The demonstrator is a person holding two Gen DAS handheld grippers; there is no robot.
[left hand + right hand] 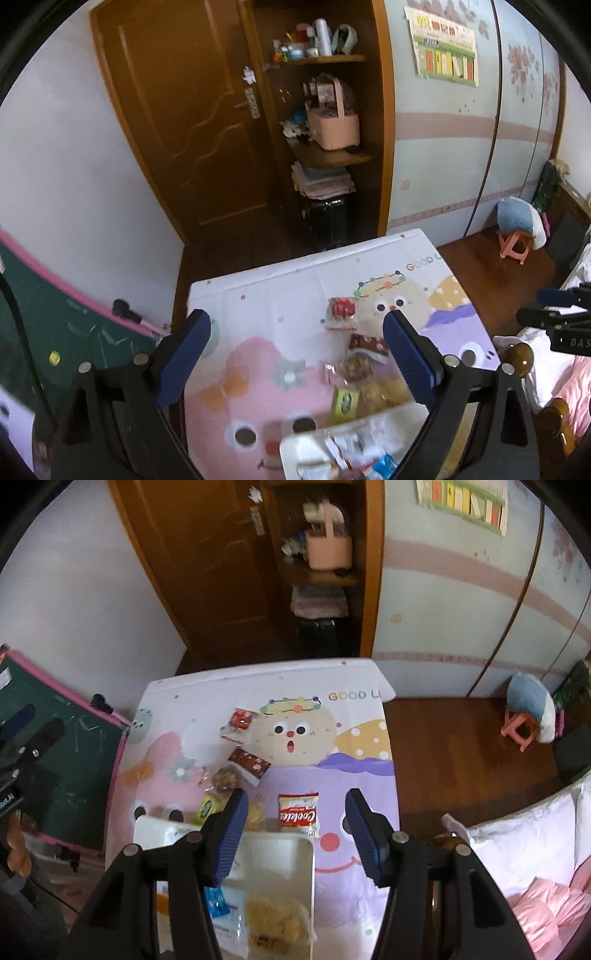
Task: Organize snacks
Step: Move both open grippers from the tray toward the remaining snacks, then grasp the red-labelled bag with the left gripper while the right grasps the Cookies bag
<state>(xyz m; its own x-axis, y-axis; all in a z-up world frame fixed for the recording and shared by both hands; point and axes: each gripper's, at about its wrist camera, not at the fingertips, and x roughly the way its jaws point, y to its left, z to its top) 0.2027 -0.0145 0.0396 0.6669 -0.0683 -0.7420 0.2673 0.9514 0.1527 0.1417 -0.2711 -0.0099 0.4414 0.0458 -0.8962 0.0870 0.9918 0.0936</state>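
Several snack packets lie on a table with a cartoon cloth: a red packet, a dark red packet, a brown cookie bag, a yellow-green packet and a red-and-white "Cookies" bag. A white tray at the near edge holds a pale snack bag and a blue packet. My right gripper is open and empty above the tray's far edge. My left gripper is open and empty above the snacks; the tray shows below it.
A green chalkboard with a pink frame stands left of the table. A wooden door and shelves with a pink basket are behind. Right are a wooden floor, a pink stool and a bed.
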